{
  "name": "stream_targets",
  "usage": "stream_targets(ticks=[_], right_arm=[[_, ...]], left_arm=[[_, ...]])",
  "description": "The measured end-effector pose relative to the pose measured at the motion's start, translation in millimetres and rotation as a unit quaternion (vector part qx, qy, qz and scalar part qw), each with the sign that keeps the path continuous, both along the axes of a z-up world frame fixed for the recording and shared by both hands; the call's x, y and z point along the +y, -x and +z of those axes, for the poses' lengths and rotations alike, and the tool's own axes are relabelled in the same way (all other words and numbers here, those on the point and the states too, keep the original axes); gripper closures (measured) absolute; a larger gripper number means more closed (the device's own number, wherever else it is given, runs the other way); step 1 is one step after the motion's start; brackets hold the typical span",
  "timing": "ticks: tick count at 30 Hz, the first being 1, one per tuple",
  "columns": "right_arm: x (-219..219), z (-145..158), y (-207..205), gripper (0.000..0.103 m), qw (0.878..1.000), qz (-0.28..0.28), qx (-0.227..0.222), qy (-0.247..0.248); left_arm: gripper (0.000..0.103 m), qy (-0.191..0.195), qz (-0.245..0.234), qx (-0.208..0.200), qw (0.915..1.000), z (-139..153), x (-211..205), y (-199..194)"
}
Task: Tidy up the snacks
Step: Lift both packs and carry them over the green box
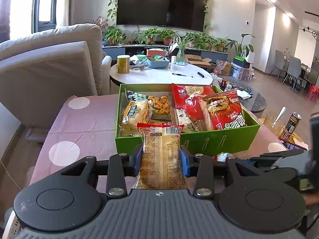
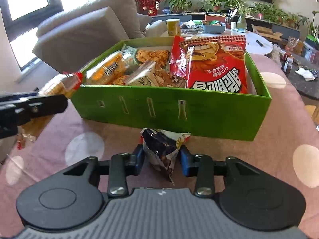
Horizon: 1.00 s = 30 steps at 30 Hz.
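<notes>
Green cardboard forms the box (image 2: 171,109), which stands on a pink cloth with pale round dots (image 2: 83,149) and is nearly full of shiny snack bags. The left gripper (image 1: 161,157) points slightly downward at the near wall of the box, and its blue pads pinch a long clear packet of biscuits (image 1: 161,159) with red crimped ends; the packet's far end reaches just over the box's near edge. The right gripper (image 2: 161,158) is tilted more steeply toward the cloth, just in front of the box. Its pads press on both sides of a small crinkled packet with a dark print (image 2: 161,151), which lies on the cloth touching the box's near wall. A tall red bag (image 2: 217,67) leans upright in the right part of the box. Free cloth remains on both sides of the box.
</notes>
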State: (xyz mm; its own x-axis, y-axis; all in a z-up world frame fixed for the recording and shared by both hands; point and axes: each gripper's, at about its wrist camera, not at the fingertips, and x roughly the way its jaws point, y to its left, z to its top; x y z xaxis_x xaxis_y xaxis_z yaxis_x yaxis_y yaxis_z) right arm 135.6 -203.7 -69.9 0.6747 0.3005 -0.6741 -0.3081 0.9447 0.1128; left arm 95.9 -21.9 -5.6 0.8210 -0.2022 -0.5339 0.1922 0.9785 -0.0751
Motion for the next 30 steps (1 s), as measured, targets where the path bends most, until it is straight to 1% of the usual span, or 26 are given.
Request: stream_targets(ticks=[3, 9, 13, 17, 23, 30], right_arm=[[-3.0, 13.7, 13.2, 0.047, 1.0, 0.005, -0.019, -0.011], [-2.5, 45.2, 27.1, 0.048, 0.997, 0.017, -0.067, -0.037], [0.9, 63.2, 23.6, 0.048, 0.994, 0.022, -0.101, -0.045], [2.7, 77.9, 13.8, 0.048, 0.991, 0.02, -0.123, -0.047], [-2.2, 90.0, -6.4, 0.048, 0.989, 0.009, -0.136, -0.058], [-5.2, 88.5, -28.9, 0.048, 0.989, 0.001, -0.131, -0.066]], left_arm=[[0.067, 0.001, -0.002, -0.005, 1.0, 3.7, -0.7, 3.0], [0.067, -0.003, -0.006, -0.023, 0.9997, 14.9, -4.1, 5.3], [0.067, -0.003, -0.005, -0.033, 0.9994, 24.4, -5.3, -2.4], [0.067, -0.006, -0.006, -0.039, 0.9992, 32.3, -8.3, -15.6], [0.067, -0.009, -0.012, -0.041, 0.999, 38.1, -14.2, -37.0], [0.067, -0.011, -0.014, -0.031, 0.9994, 33.8, -21.9, -68.2]])
